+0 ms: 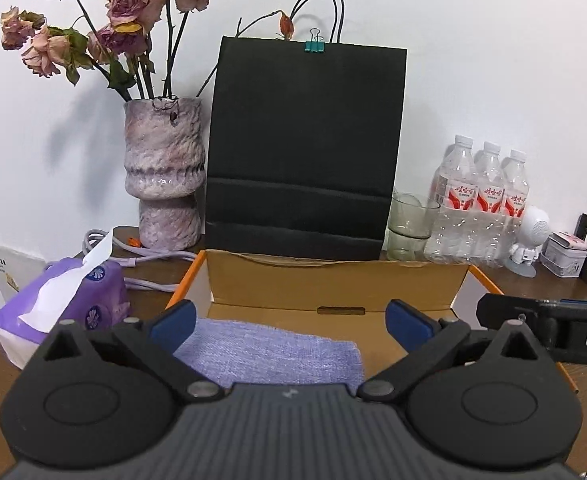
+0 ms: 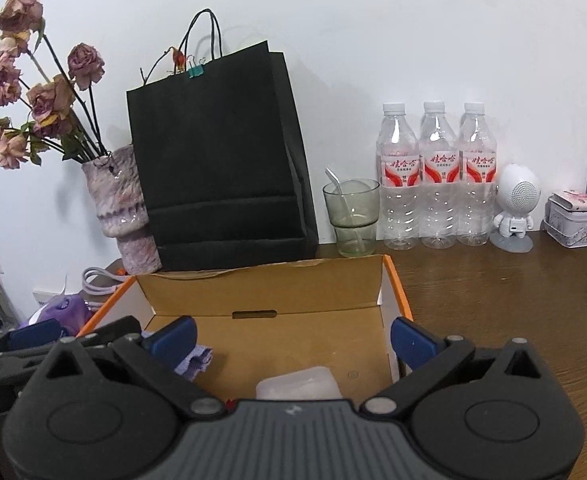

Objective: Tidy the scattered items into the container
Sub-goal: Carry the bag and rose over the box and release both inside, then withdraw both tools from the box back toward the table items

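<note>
Both hand-held grippers, left and right, agape, empty; box: one cloth, perhaps one case.

A tall black paper bag with cord handles stands against the white wall, a teal binder clip on its rim. Left of it, a mottled pink ceramic vase holds dried roses. To the right stand a green-tinted glass, three clear plastic water bottles and a small white robot figure
</note>
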